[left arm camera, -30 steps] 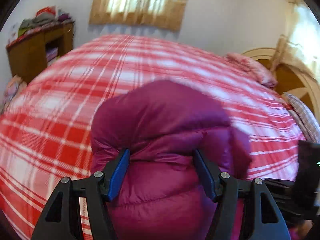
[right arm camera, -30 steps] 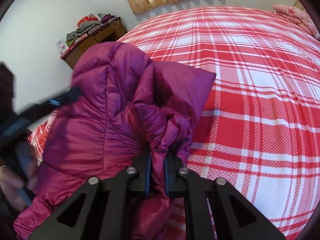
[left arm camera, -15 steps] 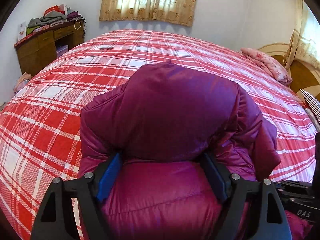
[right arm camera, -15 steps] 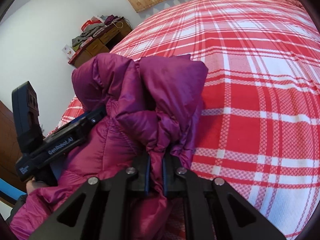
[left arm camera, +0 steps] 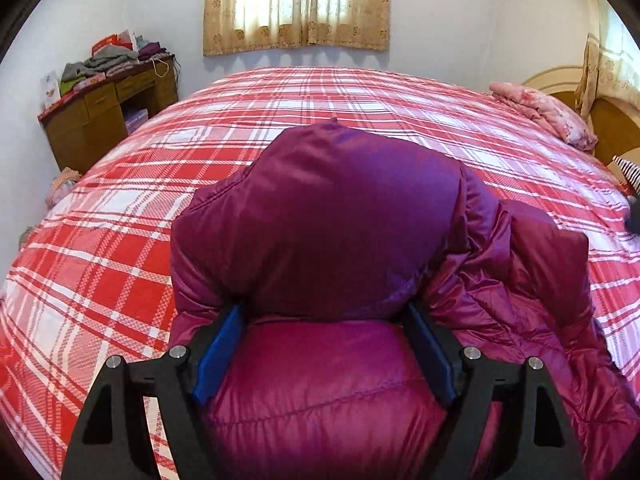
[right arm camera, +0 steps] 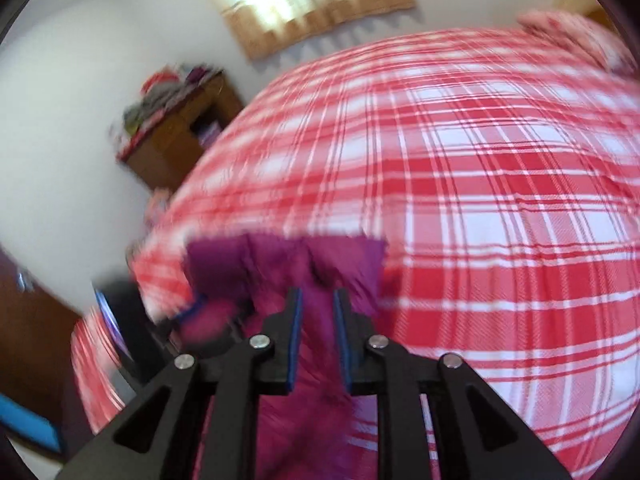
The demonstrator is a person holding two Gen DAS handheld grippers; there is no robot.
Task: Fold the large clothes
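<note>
Magenta, glossy and quilted, the puffer jacket lies bundled on the red plaid bed at its near edge, one padded section doubled over on top of the rest. It looks light and springy, likely to puff back up and slide on its slick shell, so a hold probably works best on a seam, hem or folded edge rather than a fat padded panel. The left gripper has its jaws spread wide either side of the padded bulk, which fills the gap between them; whether the pads press it cannot be told. The right gripper shows in a blurred view, its jaws opening a narrow way with jacket fabric seen in the gap, apparently no longer pinched. Well apart from the jacket, a wooden dresser piled with clothes stands by the far wall under a curtained window, and a pink folded quilt rests near the headboard. Nothing lies on the plaid cover close to the jacket to block a fold.
</note>
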